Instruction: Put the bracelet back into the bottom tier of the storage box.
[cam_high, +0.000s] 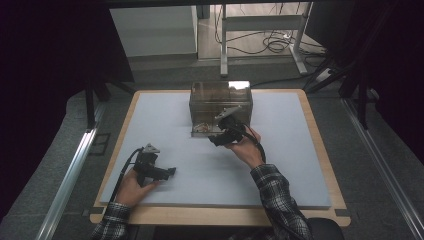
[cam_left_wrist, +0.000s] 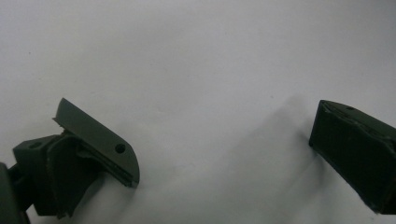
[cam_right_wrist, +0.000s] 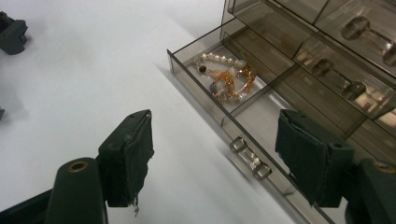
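One smoked clear-acrylic drawer (cam_right_wrist: 219, 100), stiff, light, slick, chip-prone: take its small clear knob (cam_right_wrist: 250, 157), lower centre. Right hand-held gripper (cam_right_wrist: 215, 161) spread, empty; left hand-held gripper (cam_left_wrist: 224, 154) spread, idle.

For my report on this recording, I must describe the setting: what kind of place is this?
Probably a lab or workshop recording station: a wooden table with a grey mat, dark curtains at both sides, and loose cables on the floor behind.
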